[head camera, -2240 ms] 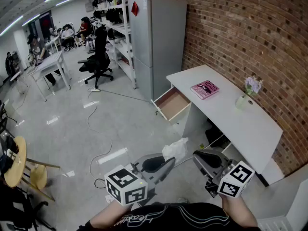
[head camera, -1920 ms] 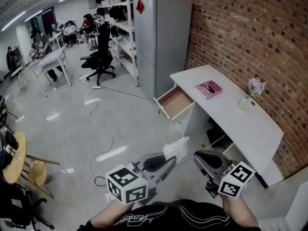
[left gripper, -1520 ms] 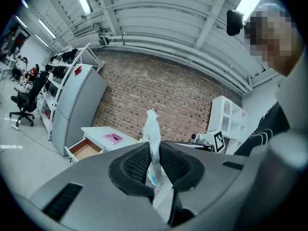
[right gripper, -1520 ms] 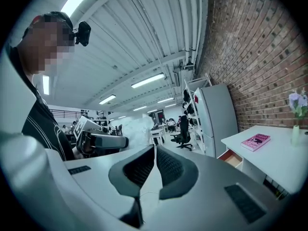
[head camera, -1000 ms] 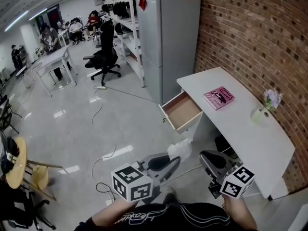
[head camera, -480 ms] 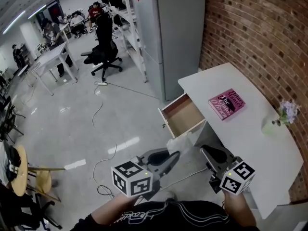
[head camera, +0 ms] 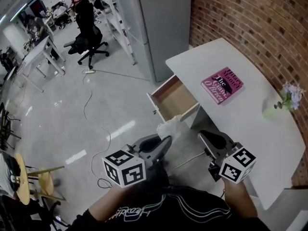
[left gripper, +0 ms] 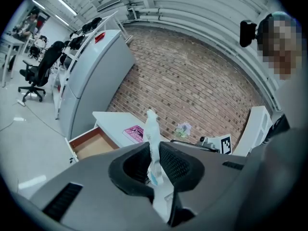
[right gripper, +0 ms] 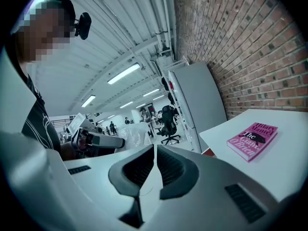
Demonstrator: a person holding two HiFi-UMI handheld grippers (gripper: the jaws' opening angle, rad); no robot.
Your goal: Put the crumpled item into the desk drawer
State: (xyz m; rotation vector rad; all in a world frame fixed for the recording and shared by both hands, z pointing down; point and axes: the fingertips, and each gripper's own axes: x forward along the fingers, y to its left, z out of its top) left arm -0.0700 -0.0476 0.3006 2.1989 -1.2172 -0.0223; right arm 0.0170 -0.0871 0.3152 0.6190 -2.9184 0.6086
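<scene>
Crumpled item (head camera: 171, 128) — thin white wrap, judged light, soft and springy; held mid-frame in the head view, just below the open desk drawer (head camera: 174, 99). Left gripper (left gripper: 154, 153) fingers clamped on its lower fold — a sound hold. Right gripper (right gripper: 155, 153) fingers together, empty.

This is an open-plan office. A black swivel chair (head camera: 88, 38) and a white worktop (head camera: 34, 52) stand on the glossy grey floor (head camera: 103, 107).
</scene>
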